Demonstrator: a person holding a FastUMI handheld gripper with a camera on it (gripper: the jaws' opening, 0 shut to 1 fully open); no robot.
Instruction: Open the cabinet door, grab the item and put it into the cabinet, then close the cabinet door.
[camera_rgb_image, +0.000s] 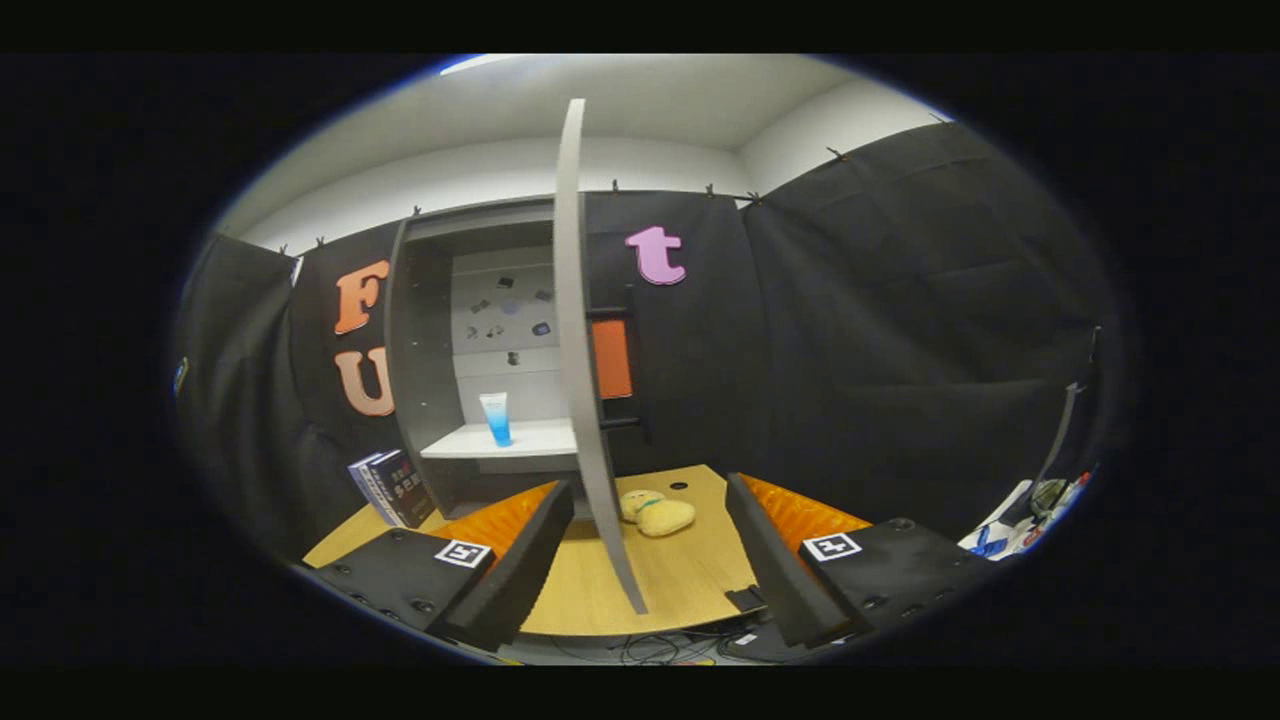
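**A:** So where's everything sitting right now?

**B:** The tongs (648, 545) are spread wide with nothing between the fingers (520, 560). Both point toward the cabinet (420, 370), which stands at the far edge of the tabletop (680, 580). The cabinet door (585, 400) is swung fully open, so you see it edge-on, and its lower end comes down right in the gap between the two fingers. It doesn't look like either finger is touching it, though it's closer to the left one.

**A:** And the item?

**B:** There's a blue tube (496, 418) standing upright on the white shelf (530, 440) inside the cabinet, near the shelf's front edge, just left of the open door. There's also a yellow plush toy (658, 512) lying on the tabletop just beyond the fingers, right of the door and toward the far edge. Can't tell you which one counts as "the item", honestly.

**A:** Anything else around?

**B:** A couple of dark books (392, 488) lean against the cabinet's left side near the tabletop's far left corner. The cabinet's back panel has a few small things stuck on it, too small to make out. Some cables hang off the tabletop's near edge.
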